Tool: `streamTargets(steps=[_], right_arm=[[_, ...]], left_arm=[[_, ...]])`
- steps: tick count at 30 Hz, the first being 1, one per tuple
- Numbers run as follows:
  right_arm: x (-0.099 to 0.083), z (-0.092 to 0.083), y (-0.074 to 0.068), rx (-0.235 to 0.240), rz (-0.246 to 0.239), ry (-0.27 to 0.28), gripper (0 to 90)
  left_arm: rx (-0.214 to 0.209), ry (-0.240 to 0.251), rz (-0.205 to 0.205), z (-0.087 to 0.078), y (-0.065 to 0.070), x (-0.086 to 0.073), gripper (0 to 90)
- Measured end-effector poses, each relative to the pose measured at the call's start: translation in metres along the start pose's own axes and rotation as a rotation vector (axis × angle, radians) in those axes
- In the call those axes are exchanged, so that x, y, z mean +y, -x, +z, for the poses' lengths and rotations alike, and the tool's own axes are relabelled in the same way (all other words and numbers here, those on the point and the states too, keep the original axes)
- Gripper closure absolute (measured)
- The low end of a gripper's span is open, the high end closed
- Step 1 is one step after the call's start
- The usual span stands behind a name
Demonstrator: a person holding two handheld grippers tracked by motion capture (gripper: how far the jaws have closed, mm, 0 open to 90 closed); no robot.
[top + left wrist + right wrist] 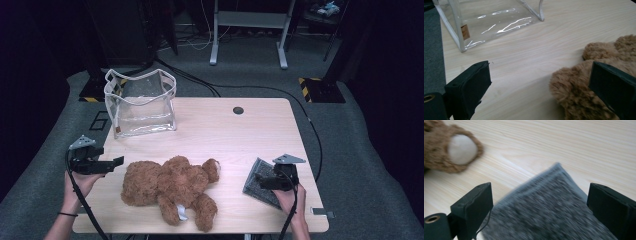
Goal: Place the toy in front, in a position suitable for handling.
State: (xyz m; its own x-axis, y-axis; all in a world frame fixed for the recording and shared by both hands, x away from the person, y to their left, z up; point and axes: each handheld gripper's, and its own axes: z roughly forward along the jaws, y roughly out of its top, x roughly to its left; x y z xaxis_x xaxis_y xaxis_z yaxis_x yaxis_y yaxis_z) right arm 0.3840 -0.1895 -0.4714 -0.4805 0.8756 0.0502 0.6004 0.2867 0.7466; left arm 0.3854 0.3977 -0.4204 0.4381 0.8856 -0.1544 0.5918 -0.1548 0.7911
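- The table [260, 135] is light wood, and everything sits on it.
- The bear [170, 187] is brown and fluffy. It lies flat near the front edge, just right of the left gripper's jaws. In the left gripper view, its fur [584, 92] sits by the right jaw and partly behind it, with bare wood in the gap between the jaws.
- The bag [141, 102] is clear with white edges. It stands open at the back left, well ahead of the left jaws.
- The pad [265, 182] is grey and flat. It lies at the front right. In the right gripper view, one corner of it [554, 205] pokes up between the two jaws, under them. It looks blurry there.
- The left gripper [112, 164] is at the table's left edge. Its jaws are spread wide and hold nothing.
- The right gripper [264, 179] is over the pad. Its jaws are spread wide too, and are not pinching the pad.
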Motion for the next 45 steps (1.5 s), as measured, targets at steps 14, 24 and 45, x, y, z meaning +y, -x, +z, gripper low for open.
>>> streamTargets(steps=[14, 24, 45], right_arm=[[0.043, 0.036, -0.063, 0.129, -0.077, -0.042, 7.2], [0.06, 0.072, -0.088, 0.193, -0.106, -0.095, 8.0], [0.054, 0.111, -0.104, 0.271, -0.1, -0.189, 31.2]], left_arm=[[-0.085, -0.037, 0.069, -0.006, 0.043, -0.01, 4.0], [-0.118, -0.115, 0.114, 0.002, 0.065, -0.021, 7.0], [-0.117, -0.213, 0.128, 0.026, 0.077, -0.044, 21.6]])
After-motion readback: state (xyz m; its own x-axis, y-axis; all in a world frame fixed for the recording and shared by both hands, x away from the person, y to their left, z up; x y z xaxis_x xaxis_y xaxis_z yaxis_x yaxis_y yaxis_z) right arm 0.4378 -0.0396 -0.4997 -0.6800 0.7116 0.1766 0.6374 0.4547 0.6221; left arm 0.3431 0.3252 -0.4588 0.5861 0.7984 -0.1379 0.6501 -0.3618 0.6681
